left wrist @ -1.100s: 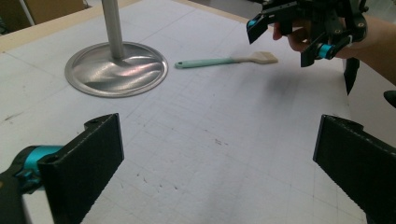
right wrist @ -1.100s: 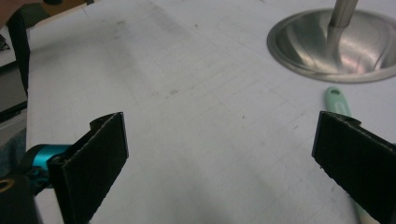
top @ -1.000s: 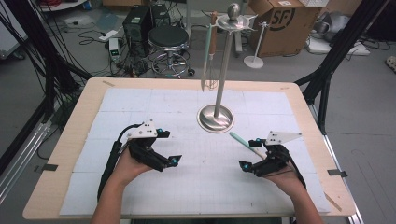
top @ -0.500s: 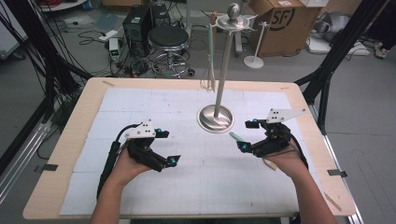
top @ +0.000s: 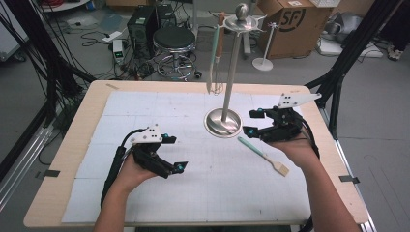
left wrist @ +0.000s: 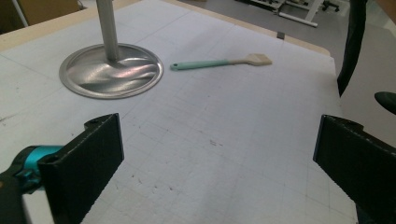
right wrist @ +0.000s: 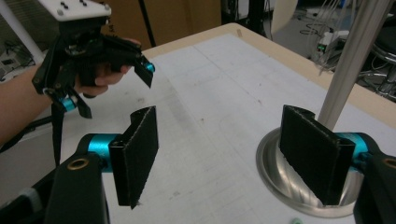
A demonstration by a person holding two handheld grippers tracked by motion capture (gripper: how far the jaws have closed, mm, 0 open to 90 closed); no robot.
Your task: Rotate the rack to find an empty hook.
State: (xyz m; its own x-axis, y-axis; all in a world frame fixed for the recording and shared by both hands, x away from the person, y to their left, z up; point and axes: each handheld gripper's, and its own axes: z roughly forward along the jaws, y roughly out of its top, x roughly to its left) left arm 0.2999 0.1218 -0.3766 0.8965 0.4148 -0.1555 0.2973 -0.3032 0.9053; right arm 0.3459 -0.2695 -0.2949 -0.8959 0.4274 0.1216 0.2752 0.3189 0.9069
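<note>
White gridded matting (top: 193, 193) covers your table; the mint-handled pastry brush (top: 263, 155) lies flat just right of the steel stand's base (top: 222, 123), near your right gripper (top: 250, 123); its jaws have just been closing, half apart and empty above the brush. Your left gripper (top: 173, 153) waits wide open, holding nothing. Come down squarely over the handle's middle before you squeeze. No containers here; a utensil (top: 213, 58) hangs from the stand.

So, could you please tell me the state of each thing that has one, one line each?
Brush: lying flat on the mat, not held.
Stand: upright, utensils hanging from its top.
Left hand-held gripper: open, nothing between its jaws.
Right hand-held gripper: open and just been closing, nothing between its jaws.
</note>
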